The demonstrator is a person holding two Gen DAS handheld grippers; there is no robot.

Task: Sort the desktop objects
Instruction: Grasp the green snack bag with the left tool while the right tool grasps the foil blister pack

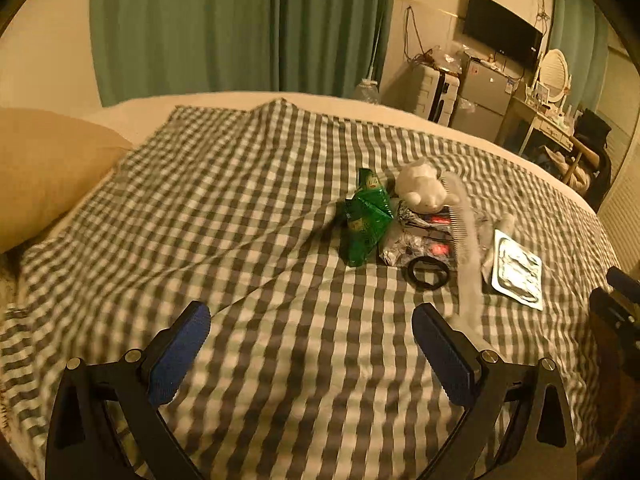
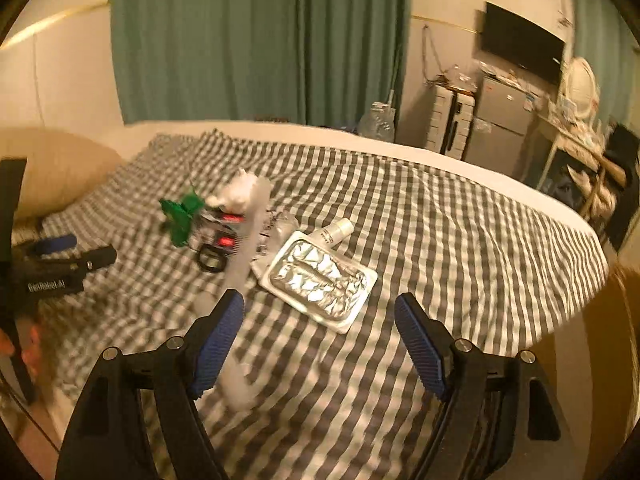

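A pile of small objects lies on the checked bedspread (image 1: 240,240): a green snack bag (image 1: 366,218), a white plush toy (image 1: 422,188), a long white comb (image 1: 466,240), crumpled foil packets with red print (image 1: 416,236), a black ring (image 1: 428,272) and a silver foil tray (image 1: 518,268). In the right wrist view the foil tray (image 2: 320,280), a white tube (image 2: 336,231), the comb (image 2: 244,260) and the green bag (image 2: 182,216) show. My left gripper (image 1: 312,324) is open and empty, short of the pile. My right gripper (image 2: 320,312) is open and empty, just short of the tray.
A tan pillow (image 1: 44,168) lies at the bed's left. Green curtains (image 1: 240,24) hang behind. A small fridge (image 1: 482,96), a TV (image 1: 502,34) and a cluttered dressing table (image 1: 552,120) stand at the right. The left gripper's body (image 2: 56,268) shows in the right wrist view.
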